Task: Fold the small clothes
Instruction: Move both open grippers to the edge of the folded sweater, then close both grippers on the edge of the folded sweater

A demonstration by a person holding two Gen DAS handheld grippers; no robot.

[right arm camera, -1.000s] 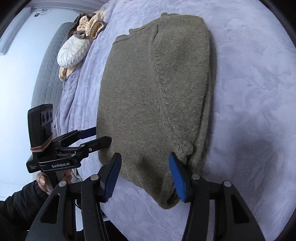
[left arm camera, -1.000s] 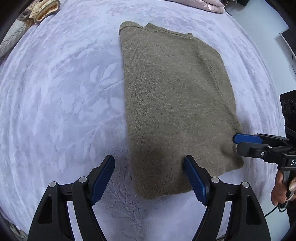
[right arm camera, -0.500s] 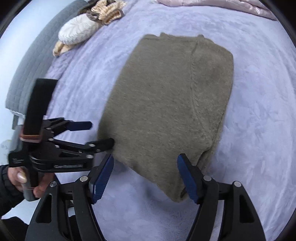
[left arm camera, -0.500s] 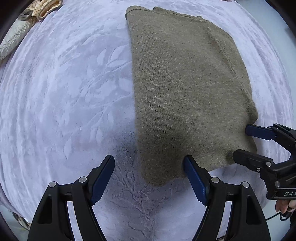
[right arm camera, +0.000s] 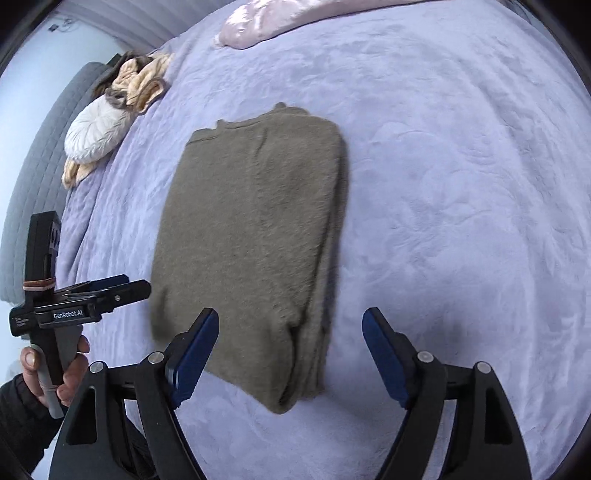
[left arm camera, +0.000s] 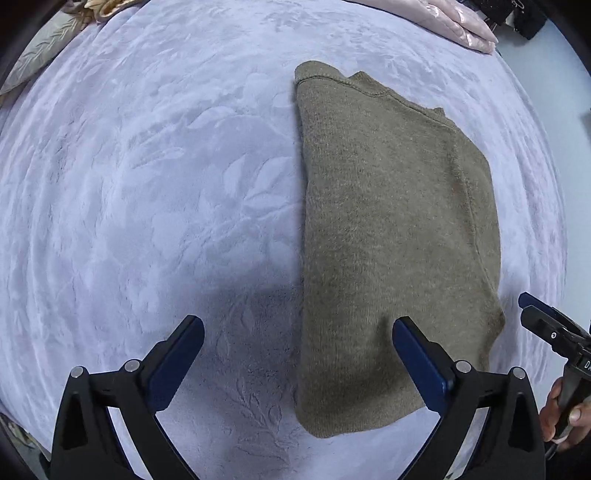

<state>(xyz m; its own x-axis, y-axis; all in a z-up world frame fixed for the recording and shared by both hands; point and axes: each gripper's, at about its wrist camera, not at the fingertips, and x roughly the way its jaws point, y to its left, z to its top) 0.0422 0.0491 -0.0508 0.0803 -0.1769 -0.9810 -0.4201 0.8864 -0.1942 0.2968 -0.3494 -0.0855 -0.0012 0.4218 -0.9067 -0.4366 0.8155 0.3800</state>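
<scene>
An olive-brown knit sweater [left arm camera: 391,236] lies folded into a long rectangle on the lavender bedspread [left arm camera: 147,192]. It also shows in the right wrist view [right arm camera: 251,236], with stacked layers along its right edge. My left gripper [left arm camera: 297,343] is open and empty, held above the sweater's near left corner. My right gripper [right arm camera: 290,339] is open and empty, held above the near right corner. Each gripper shows in the other's view: the right gripper [left arm camera: 543,317] at the far right, the left gripper [right arm camera: 107,291] at the left.
A white round pillow [right arm camera: 94,133] and beige crumpled clothes [right arm camera: 136,83] lie at the bed's far left. A pink quilt [right arm camera: 266,22] lies along the far edge. A grey padded headboard [right arm camera: 33,177] stands at the left.
Both grippers have drawn back and up from the sweater's near edge. The right gripper's jaws have opened wider. The sweater has stayed flat on the bed.
</scene>
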